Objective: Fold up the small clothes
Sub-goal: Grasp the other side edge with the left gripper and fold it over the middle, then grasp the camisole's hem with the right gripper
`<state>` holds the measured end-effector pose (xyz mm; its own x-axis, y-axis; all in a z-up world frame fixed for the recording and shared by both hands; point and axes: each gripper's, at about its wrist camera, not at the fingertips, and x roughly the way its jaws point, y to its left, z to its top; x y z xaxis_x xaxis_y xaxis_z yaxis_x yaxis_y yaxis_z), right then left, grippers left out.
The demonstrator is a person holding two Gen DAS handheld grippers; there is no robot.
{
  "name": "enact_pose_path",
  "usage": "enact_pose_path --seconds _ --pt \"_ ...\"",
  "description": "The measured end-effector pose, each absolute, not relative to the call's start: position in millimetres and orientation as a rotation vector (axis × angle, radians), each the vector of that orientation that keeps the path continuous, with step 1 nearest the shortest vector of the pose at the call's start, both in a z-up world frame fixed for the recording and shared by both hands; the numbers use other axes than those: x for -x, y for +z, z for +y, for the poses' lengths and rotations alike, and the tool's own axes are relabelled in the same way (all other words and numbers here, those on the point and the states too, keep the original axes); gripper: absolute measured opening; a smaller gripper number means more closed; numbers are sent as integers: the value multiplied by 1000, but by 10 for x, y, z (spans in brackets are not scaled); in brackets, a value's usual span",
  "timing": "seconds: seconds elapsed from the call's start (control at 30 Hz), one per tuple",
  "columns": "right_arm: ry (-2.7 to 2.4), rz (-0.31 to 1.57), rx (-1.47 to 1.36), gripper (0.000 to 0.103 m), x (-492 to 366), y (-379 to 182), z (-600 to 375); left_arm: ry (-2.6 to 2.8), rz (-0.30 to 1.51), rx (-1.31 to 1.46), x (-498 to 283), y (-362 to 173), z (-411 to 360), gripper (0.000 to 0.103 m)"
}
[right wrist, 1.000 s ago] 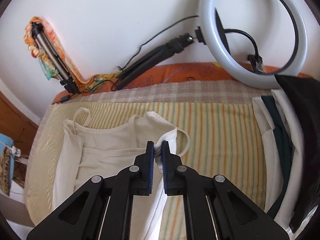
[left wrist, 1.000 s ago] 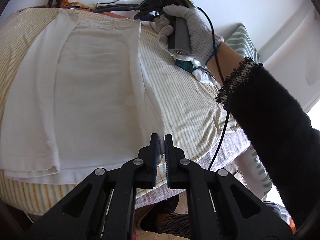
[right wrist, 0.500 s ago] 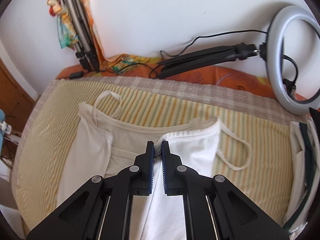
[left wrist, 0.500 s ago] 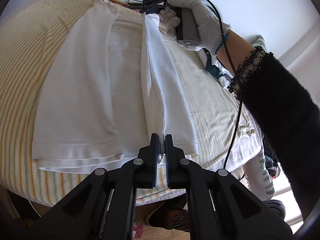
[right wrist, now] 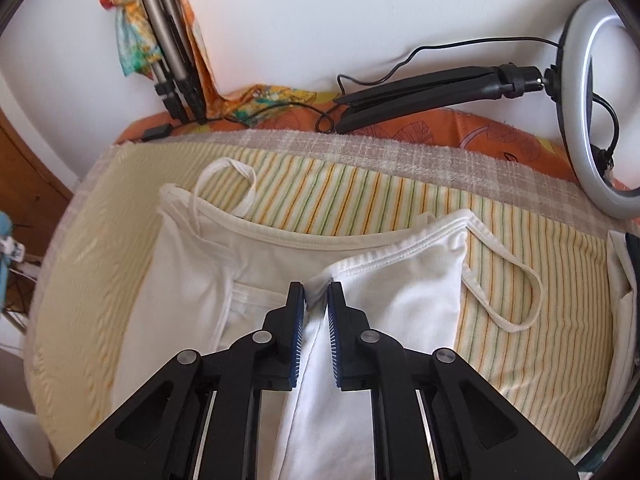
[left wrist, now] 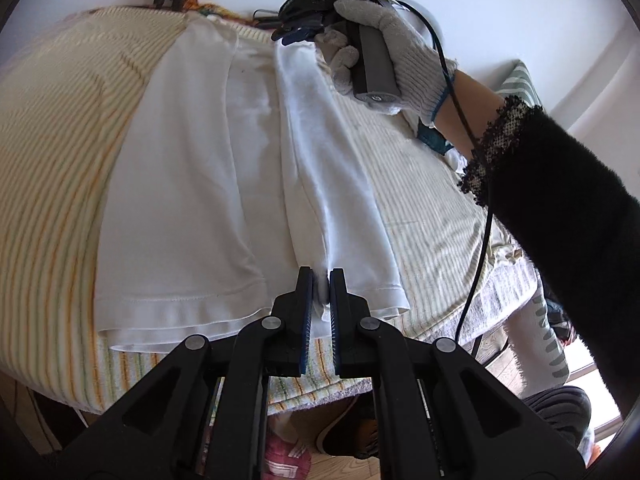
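A white camisole (right wrist: 256, 264) lies spread on the striped bedspread (right wrist: 520, 320), partway through its fold. Judging by how the cloth lies, the flap on the side away from the ring light (right wrist: 600, 112) is already laid flat, while the flap nearest the ring light is drawn over the middle but not yet released; the crosswise folds look still to come.

The right gripper (right wrist: 316, 300) sits low over the camisole's top edge, its two fingers pressed together on the seamed corner of that flap. The thin strap (right wrist: 508, 292) on the ring-light side trails loose onto the stripes beside it.

At the camisole's hem end, the left gripper (left wrist: 320, 292) pinches the same flap's lower edge, fingers nearly closed with a ridge of white cloth between them, and the flap runs taut from one gripper to the other.

In the left wrist view the person's gloved right hand (left wrist: 384, 52) grips its handle at the far, strap end of the camisole, the black-sleeved forearm reaching in over the bedspread.
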<state>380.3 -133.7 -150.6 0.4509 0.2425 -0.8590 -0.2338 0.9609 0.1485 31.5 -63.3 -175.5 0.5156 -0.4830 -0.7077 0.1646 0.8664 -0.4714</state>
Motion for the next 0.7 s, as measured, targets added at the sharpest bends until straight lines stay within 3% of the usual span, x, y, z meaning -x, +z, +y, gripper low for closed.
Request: enact_pose_path --seconds 0.13,0.37,0.47,0.7 --pt "296 1017 -47 11 -3504 -1228 -1589 -418 953 345 -217 -1661 -542 5" --pt "291 989 -140 11 -2506 -879 -2124 -366 915 306 -43 -1422 -168 15" --pt "286 983 -138 11 -1954 -917 -2267 -299 907 261 -60 -1399 19 30" --pt "445 1050 -24 11 -1165 -1264 -1819 -233 962 277 -191 -1596 324 31"
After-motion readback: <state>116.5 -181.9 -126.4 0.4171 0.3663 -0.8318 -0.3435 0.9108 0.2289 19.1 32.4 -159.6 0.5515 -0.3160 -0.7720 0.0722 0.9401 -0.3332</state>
